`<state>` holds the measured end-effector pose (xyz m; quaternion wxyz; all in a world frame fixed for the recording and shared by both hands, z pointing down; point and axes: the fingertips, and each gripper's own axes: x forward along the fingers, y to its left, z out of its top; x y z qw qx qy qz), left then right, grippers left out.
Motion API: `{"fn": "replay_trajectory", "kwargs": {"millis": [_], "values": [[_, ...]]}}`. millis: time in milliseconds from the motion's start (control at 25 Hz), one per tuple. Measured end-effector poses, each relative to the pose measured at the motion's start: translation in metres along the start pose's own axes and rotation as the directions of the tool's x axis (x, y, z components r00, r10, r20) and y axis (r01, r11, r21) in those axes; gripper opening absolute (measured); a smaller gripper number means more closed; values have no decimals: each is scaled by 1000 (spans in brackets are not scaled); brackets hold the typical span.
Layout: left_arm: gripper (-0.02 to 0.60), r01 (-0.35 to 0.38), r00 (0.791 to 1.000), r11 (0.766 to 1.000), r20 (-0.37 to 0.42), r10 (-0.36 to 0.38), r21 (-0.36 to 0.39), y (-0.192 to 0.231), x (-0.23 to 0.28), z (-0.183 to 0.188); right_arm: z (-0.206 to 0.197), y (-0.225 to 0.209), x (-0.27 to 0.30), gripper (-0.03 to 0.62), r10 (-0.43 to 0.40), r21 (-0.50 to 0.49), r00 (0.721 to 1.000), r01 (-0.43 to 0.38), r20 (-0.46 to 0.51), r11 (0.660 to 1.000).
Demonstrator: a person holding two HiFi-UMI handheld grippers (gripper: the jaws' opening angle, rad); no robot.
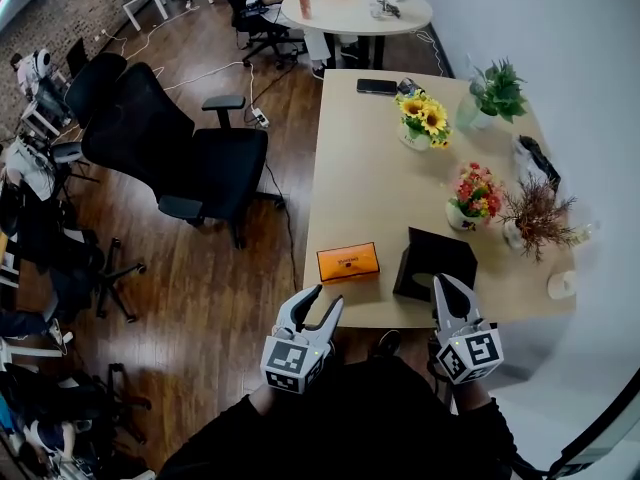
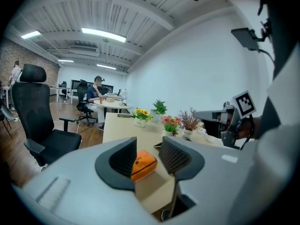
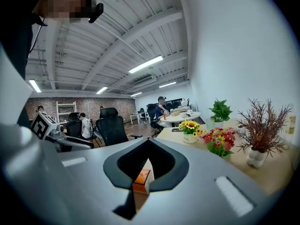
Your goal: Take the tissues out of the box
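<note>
Orange rectangular tissue box (image 1: 348, 262) lies flat on the near part of the light wooden surface (image 1: 360, 178), close to its near edge. Just right of it stands a black square open-topped container (image 1: 436, 258); the two are apart.

Left gripper (image 1: 326, 299) hangs off the near edge of the surface, near and slightly left of the orange box, without touching it. Its jaws stand a little apart and clamp nothing. In the left gripper view (image 2: 147, 156), the orange box (image 2: 143, 164) shows through the gap, farther off on the surface.

Right gripper (image 1: 444, 286) points over the near edge of the black container. Its jaws are together at the tips (image 3: 149, 142) and hold nothing. The orange box (image 3: 142, 178) shows through the opening behind the tips.

Farther along the right side of the surface:
- white pot of yellow sunflowers (image 1: 424, 118)
- pot of red and pink flowers (image 1: 474, 194)
- vase of brown dried twigs (image 1: 536, 214)
- green leafy plant (image 1: 496, 90)

A black phone (image 1: 377, 86) lies at the far end. A black office chair (image 1: 185, 153) stands on the wooden floor to the left.
</note>
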<state>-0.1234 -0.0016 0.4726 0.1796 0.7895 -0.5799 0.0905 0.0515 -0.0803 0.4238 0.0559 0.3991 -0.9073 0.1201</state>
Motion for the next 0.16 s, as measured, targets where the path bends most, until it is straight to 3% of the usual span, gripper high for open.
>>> {"fn": "replay_trajectory", "kwargs": {"millis": [160], "values": [[153,-4,1000,1000,-2,4,-4,0,2,-3,-2,0,1,0,10,-12,1000,-10,-3,1000]]}}
